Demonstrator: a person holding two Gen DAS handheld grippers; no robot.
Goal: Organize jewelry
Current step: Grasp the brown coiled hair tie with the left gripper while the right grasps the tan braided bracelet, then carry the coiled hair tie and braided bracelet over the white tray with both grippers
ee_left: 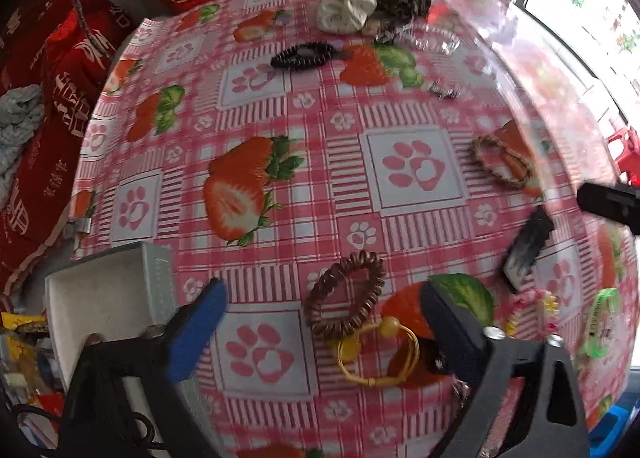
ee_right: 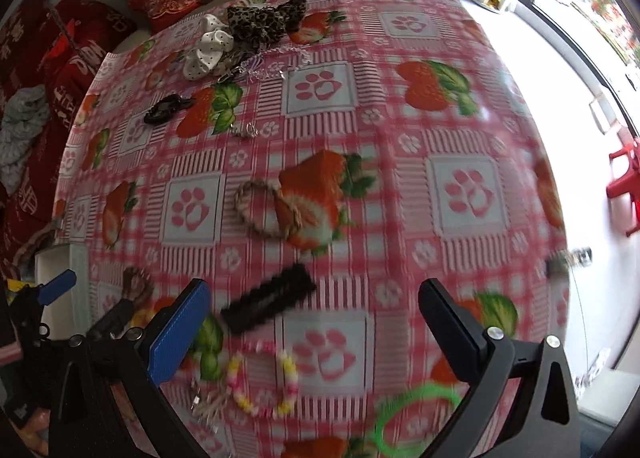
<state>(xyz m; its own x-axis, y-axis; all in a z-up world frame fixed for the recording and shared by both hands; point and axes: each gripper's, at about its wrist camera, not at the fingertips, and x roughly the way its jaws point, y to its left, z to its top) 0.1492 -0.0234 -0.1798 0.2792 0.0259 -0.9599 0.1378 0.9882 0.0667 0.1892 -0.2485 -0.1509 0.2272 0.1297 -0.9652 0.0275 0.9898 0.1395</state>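
Both grippers hang over a table [ee_left: 304, 162] laid with a pink checked strawberry cloth, jaws wide apart and holding nothing.

Left wrist view, left to right: a white open box [ee_left: 100, 302] sits at the table's left edge, just beside the blue-padded finger. Left gripper [ee_left: 320, 334] frames a brown beaded bracelet [ee_left: 344, 294] and a yellow cord bracelet [ee_left: 376, 354], the two touching, neither gripped. Further back lies a dark beaded bracelet [ee_left: 304, 55]; at the far edge, a cream scrunchie [ee_left: 346, 6].

Right wrist view, left to right: right gripper [ee_right: 316, 334] stands above a black hair clip [ee_right: 268, 304] and a pink-and-yellow bead bracelet [ee_right: 264, 382], both lying on the cloth, untouched. A braided tan bracelet [ee_right: 266, 212] lies further back, a green ring-shaped piece [ee_right: 412, 414] near the right finger. Motion blur obscures finer detail.
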